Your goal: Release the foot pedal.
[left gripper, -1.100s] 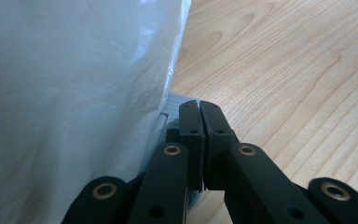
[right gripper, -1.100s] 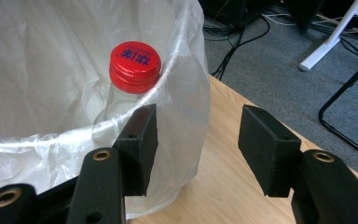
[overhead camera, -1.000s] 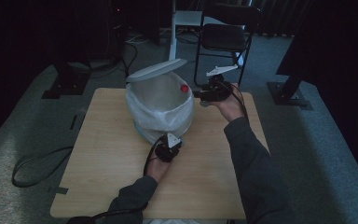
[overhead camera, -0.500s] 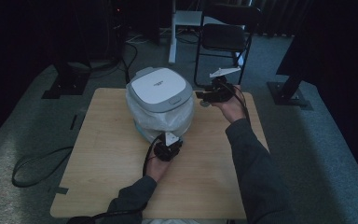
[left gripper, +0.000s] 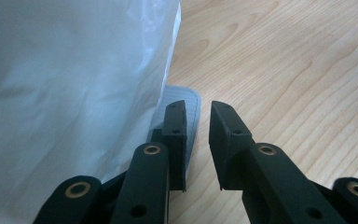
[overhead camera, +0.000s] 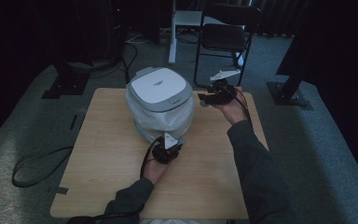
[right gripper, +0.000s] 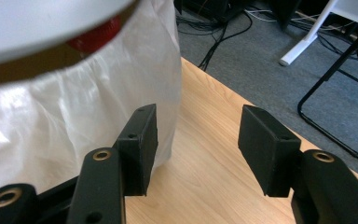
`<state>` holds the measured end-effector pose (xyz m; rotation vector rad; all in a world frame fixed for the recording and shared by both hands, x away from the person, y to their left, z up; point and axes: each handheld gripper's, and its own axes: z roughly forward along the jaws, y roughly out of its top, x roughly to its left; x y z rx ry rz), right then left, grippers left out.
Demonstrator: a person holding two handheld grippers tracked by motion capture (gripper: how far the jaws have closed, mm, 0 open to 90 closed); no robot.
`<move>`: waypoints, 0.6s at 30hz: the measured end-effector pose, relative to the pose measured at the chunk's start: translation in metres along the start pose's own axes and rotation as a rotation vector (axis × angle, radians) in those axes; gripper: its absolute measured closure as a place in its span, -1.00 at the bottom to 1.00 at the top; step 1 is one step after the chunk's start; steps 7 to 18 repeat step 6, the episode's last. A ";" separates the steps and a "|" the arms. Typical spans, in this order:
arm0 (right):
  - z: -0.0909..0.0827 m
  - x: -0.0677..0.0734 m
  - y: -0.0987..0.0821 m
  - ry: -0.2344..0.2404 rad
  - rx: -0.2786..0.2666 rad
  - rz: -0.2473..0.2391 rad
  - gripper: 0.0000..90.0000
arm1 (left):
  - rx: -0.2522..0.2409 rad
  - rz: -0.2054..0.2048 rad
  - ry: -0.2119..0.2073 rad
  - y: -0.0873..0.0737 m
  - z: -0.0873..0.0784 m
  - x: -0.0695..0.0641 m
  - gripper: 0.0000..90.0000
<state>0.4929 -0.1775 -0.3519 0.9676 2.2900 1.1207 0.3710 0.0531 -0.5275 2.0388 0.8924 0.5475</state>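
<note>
High view: a round white pedal bin with a grey-rimmed lid [overhead camera: 160, 88] stands toward the far middle of the pale wooden surface [overhead camera: 107, 177], a clear plastic liner [overhead camera: 161, 122] hanging down over its sides, and the lid lies shut on top. The left gripper [overhead camera: 168, 148] sits low at the bin's near foot, just in front of it. The right gripper [overhead camera: 204, 98] is held level at the bin's right side, near the lid's edge, apart from it.

Left gripper view: the two black fingers [left gripper: 175, 130] have just been opening and stand a small way apart with nothing between them. The grey ribbed pedal [left gripper: 182, 112] lies on the wood right under the left finger, beside the liner [left gripper: 70, 84].

Right gripper view: the fingers [right gripper: 140, 140] stand well apart and hold nothing. The left one is close beside the liner [right gripper: 74, 126]. Whether it touches is unclear. Something red [right gripper: 95, 37] shows under the lid's edge.
</note>
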 end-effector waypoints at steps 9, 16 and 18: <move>0.002 -0.007 -0.012 -0.013 0.015 0.016 0.03 | -0.006 -0.013 -0.010 -0.003 -0.004 0.001 0.65; 0.002 -0.007 -0.012 -0.013 0.015 0.016 0.03 | -0.006 -0.013 -0.010 -0.003 -0.004 0.001 0.65; 0.002 -0.007 -0.012 -0.013 0.015 0.016 0.03 | -0.006 -0.013 -0.010 -0.003 -0.004 0.001 0.65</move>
